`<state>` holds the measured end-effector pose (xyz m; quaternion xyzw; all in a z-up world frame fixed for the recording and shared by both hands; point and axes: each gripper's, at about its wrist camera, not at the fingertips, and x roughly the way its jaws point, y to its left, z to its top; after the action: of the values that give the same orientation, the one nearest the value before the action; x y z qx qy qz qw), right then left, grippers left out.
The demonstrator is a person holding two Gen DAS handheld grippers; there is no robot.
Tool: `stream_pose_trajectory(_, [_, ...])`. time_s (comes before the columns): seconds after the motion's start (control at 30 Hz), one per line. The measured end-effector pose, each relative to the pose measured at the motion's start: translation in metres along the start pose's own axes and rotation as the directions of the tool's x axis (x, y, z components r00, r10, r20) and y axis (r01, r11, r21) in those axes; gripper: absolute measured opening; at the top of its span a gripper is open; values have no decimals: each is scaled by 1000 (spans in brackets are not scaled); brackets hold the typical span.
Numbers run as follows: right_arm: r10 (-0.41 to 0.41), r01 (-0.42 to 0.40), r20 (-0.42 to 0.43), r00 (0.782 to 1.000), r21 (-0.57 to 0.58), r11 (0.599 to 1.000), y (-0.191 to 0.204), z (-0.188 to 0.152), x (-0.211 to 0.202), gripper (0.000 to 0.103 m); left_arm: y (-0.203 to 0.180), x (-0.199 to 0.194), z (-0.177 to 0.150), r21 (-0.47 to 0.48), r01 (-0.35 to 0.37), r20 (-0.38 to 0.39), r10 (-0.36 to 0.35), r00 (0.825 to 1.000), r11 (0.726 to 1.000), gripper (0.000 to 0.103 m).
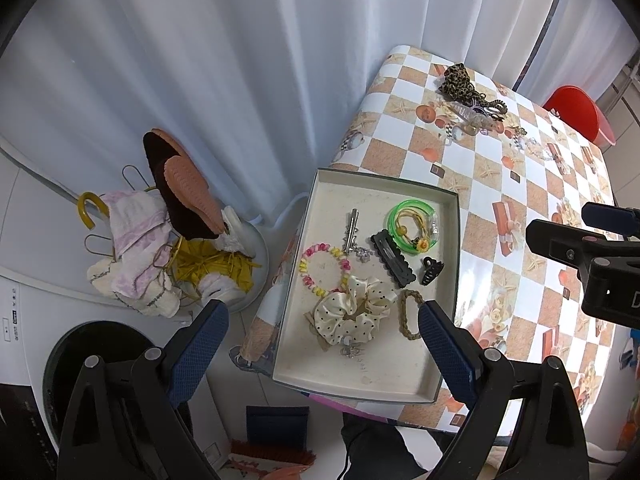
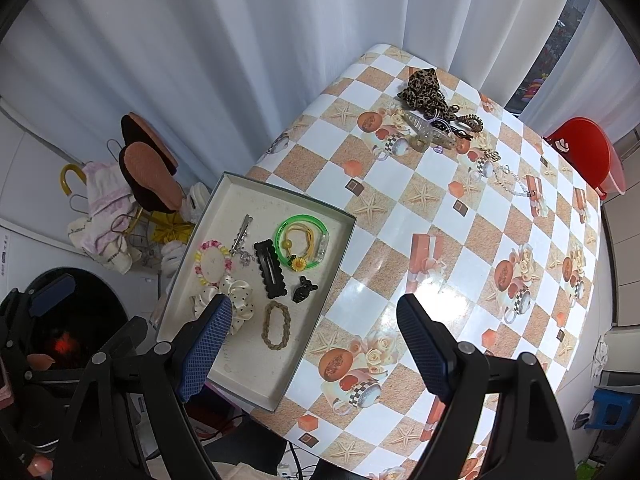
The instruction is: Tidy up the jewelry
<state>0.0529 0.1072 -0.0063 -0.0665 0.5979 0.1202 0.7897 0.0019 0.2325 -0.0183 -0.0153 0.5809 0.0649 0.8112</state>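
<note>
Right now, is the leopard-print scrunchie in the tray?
No. The leopard-print scrunchie lies on the checked tablecloth at the table's far end, well apart from the tray.

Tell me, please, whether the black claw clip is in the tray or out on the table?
In the tray: the black claw clip lies inside its rim.

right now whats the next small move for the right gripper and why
Probably carry the right gripper toward the far pile beside the leopard scrunchie. Its jaws stand open and empty over bare tablecloth, the tray already holds several pieces, and those loose ones still lie outside it.
</note>
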Motion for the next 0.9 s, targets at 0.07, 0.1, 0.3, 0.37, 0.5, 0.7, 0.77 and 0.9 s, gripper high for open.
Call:
stream_pose_trajectory(0.07, [0, 0, -1, 1000, 1, 1000, 0, 0, 0, 86, -1, 0, 0, 0, 1, 2, -1, 1000, 1000, 98])
stream_pose_trajectory(0.1, [0, 0, -1, 1000, 1, 1000, 0, 0, 0, 86, -1, 0, 0, 1, 1, 2, -1, 1000, 1000, 98])
stream_pose_trajectory(0.3, [1, -1, -1, 1000, -3, 1000, 0, 0, 0, 86, -1, 0, 0, -1, -1, 2, 1, 1000, 1000, 98])
stream_pose_trajectory(0.37, [1, -1, -1, 1000, -1, 1000, 0, 0, 0, 86, -1, 0, 0, -1, -2, 2, 2, 1000, 1000, 98])
stream_pose_trajectory(0.5, [2, -2, -1, 1000, -3, 1000, 0, 0, 0, 86, 2, 1, -2, -1, -4, 1, 4, 1000, 1000, 98])
stream_pose_trajectory(0.7, [2, -2, -3, 1000, -3, 1000, 1, -1, 0, 86, 0, 1, -1, -1, -4, 1, 4, 1000, 1000, 98])
stream_pose_trajectory(0.77, [2, -2, -2, 1000, -3, 1000, 1, -1, 0, 86, 0, 1, -1, 0, -4, 1, 4, 1000, 1000, 98])
stream_pose_trajectory(0.9, [0, 0, -3, 1000, -5, 1000, 1, -1, 0, 86, 0, 1, -1, 0, -4, 0, 4, 1000, 1000, 98])
